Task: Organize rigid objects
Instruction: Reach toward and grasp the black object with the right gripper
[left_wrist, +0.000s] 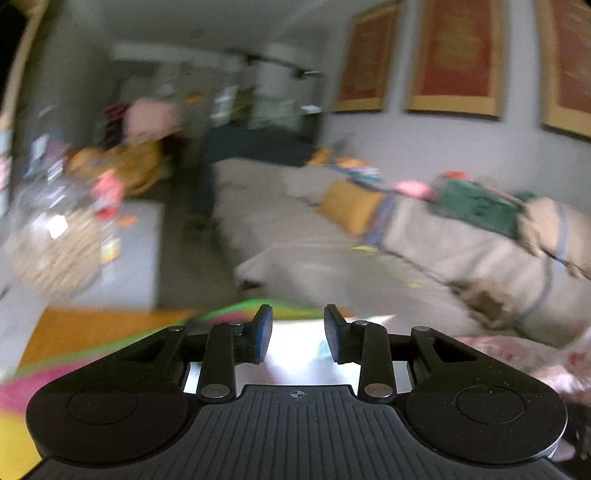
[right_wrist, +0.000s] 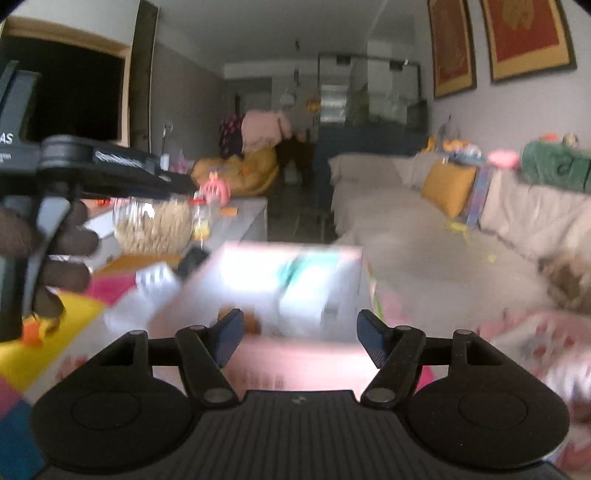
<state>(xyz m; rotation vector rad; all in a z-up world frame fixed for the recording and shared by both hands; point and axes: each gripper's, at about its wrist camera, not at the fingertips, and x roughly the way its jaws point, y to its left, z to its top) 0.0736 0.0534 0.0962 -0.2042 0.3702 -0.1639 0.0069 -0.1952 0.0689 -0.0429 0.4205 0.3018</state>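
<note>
Left gripper (left_wrist: 298, 334): jaws stand a narrow gap apart, nothing visibly clamped; a bright white box top (left_wrist: 295, 354) lies beneath and beyond the pads, contact cannot be told through the blur. Right gripper (right_wrist: 300, 339): jaws stand moderately wide with no thing pressed between the pads; the same white-and-pink box (right_wrist: 280, 291), bearing a teal print, sits ahead at twelve o'clock, extending under the fingers. In the right wrist view, at nine o'clock, a hand (right_wrist: 48, 251) holds the other gripper's handle. Beyond it, at ten o'clock, a glass jar (right_wrist: 155, 225) filled with pale contents stands on a grey surface (right_wrist: 247, 214), a small bottle (right_wrist: 201, 221) just beside it. A multicoloured mat (right_wrist: 55, 332) lies at eight o'clock. A beige sofa (right_wrist: 424, 221) runs from one to three o'clock, carrying a yellow cushion (right_wrist: 448, 188). Red framed pictures (right_wrist: 524, 37) hang above.
</note>
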